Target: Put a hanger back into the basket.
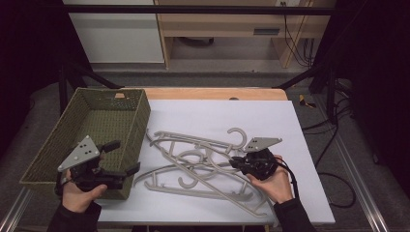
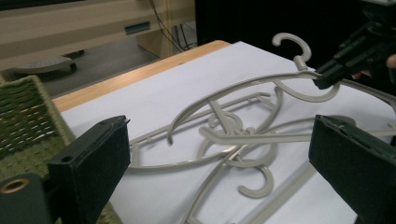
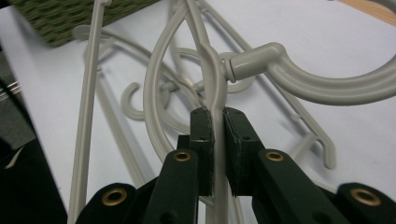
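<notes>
The woven basket point(image 1: 126, 126) holds nothing. The right gripper point(image 1: 235, 163) has its jaws clamped on 1 hanger point(image 3: 216, 88); the left gripper point(image 1: 123, 157) is spread wide over the worktop point(image 1: 270, 116).

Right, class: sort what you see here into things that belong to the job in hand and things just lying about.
Belongs to the job:
- held hanger, clamped in the right tool
- other hangers piled on the white sheet
- green woven basket, beside the open left tool

Just lying about:
- floor cables
- wooden furniture behind
</notes>
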The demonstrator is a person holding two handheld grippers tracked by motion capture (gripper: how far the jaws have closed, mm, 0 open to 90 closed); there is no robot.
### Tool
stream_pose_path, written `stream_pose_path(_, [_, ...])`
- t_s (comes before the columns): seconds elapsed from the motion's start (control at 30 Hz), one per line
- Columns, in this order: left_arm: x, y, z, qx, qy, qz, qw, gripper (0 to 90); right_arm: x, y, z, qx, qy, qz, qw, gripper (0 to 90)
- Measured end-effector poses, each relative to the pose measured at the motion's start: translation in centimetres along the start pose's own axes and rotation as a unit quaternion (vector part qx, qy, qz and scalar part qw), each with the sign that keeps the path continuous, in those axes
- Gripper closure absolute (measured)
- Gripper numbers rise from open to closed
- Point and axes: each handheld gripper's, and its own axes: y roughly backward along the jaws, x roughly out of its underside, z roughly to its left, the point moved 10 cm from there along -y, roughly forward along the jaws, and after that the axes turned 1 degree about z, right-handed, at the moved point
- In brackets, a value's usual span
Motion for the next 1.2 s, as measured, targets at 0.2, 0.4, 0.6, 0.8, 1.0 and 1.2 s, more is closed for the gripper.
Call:
stream_pose_path(0.2, [-0.3,-1.0,-2.2,0.027,-0.027,0.021,0.999,5.5,-0.6,0.1,2.1,-0.043,0.052,0.002,0.9977,82.6])
stream_pose_path(0.4, [0.0,-2.7,-4.2,0.055,-0.066,0.061,0.9945,7.9,-1.1,0.2,4.0,-0.087,0.097,0.016,0.9914,82.6])
stream_pose_path(0.6, [1.3,-4.5,-5.2,0.082,-0.106,0.119,0.9838,17.6,-0.9,0.0,5.1,-0.11,0.127,0.038,0.9851,82.6])
stream_pose_path(0.8, [2.8,-6.6,-6.5,0.107,-0.151,0.174,0.9673,26.7,-0.6,-0.2,5.6,-0.12,0.137,0.051,0.9819,82.7])
stream_pose_path(1.0, [3.8,-8.2,-7.1,0.12,-0.174,0.206,0.9555,44.0,-0.5,-0.4,5.9,-0.126,0.147,0.059,0.9792,82.6])
stream_pose_path(1.2, [4.9,-9.1,-7.7,0.129,-0.205,0.238,0.9405,58.4,-0.5,-0.5,6.1,-0.126,0.15,0.061,0.9787,82.7])
